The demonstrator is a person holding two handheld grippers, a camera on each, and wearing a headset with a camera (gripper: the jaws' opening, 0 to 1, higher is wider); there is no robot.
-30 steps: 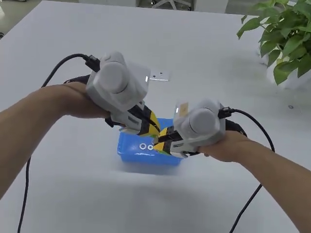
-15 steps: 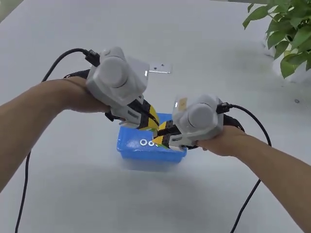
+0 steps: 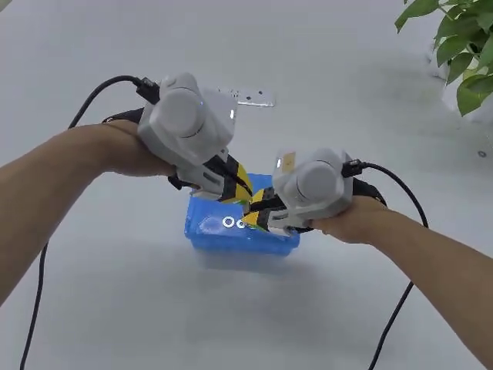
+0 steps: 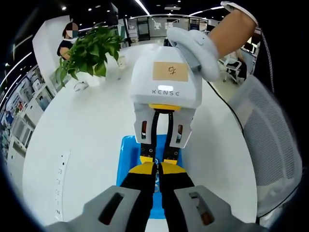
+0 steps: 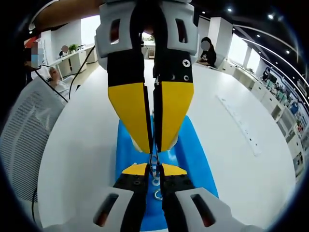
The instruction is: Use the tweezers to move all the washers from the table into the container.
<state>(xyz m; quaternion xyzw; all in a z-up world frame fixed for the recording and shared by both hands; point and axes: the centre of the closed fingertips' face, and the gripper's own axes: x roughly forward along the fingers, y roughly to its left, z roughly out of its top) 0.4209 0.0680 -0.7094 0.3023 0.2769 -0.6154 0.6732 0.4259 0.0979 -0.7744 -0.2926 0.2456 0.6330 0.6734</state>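
Left gripper (image 3: 246, 200), right gripper (image 3: 253, 217) stay tip-to-tip over blue container (image 3: 206, 236); left pinches tweezers (image 5: 154, 145), right nearly closed; silver ring washers (image 3: 229, 223) inside.

I see the washers (image 3: 229, 223) lying in the container (image 3: 202, 237). Above it the left gripper (image 3: 245, 202) comes in from its left and the right gripper (image 3: 256, 219) from its right, with the tweezers (image 5: 153, 145) between them. The plant (image 3: 462, 46) stands far behind it, to the right.

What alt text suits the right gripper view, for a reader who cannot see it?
Two pairs of yellow-tipped tongs meet tip to tip over a blue container on a white table: the right gripper's from below, the left gripper's from above, shut on tweezers. Washers lie inside.
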